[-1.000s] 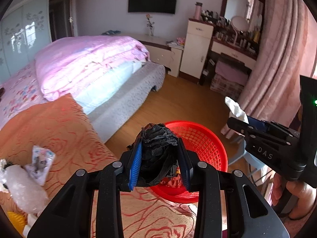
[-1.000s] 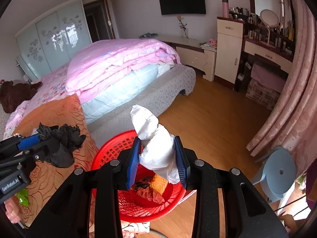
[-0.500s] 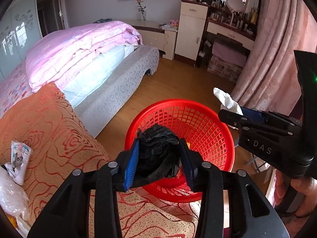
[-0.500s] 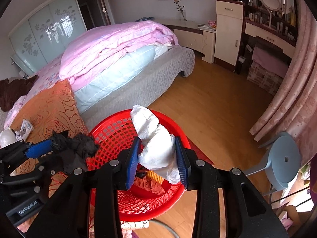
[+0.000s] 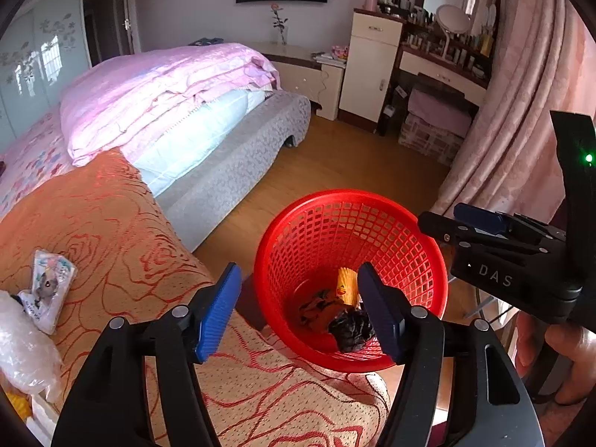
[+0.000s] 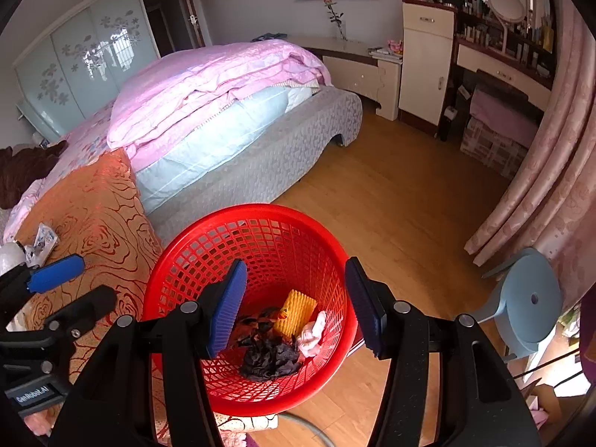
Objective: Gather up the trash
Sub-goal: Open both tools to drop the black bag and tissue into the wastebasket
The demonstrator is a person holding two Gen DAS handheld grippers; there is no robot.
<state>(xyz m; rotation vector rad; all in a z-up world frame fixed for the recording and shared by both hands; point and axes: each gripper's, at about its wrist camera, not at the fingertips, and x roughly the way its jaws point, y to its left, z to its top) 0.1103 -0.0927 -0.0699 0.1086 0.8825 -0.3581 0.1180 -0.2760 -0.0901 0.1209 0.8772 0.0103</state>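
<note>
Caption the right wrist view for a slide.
Right claw opening, empty, above the red basket holding black bag, white tissue and yellow wrapper.

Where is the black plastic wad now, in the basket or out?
In. The black wad lies on the red basket's floor beside white tissue; nothing sits between either gripper's opening jaws.

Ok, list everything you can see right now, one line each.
basket: one, red, on the floor by the orange cover
black bag: one, black, crumpled in the basket
tissue: one, white, in the basket beside the black bag
yellow piece: one, yellow, ridged, in the basket
wrapper: one, pale printed, on the orange cover
clear bag: one, clear, near the wrapper
orange cover: one, orange with red roses
duvet: one, pink, on the bed
stool: one, blue, by the curtain
curtain: one, pink
left gripper: jaws opening, empty
right gripper: jaws opening, empty
</note>
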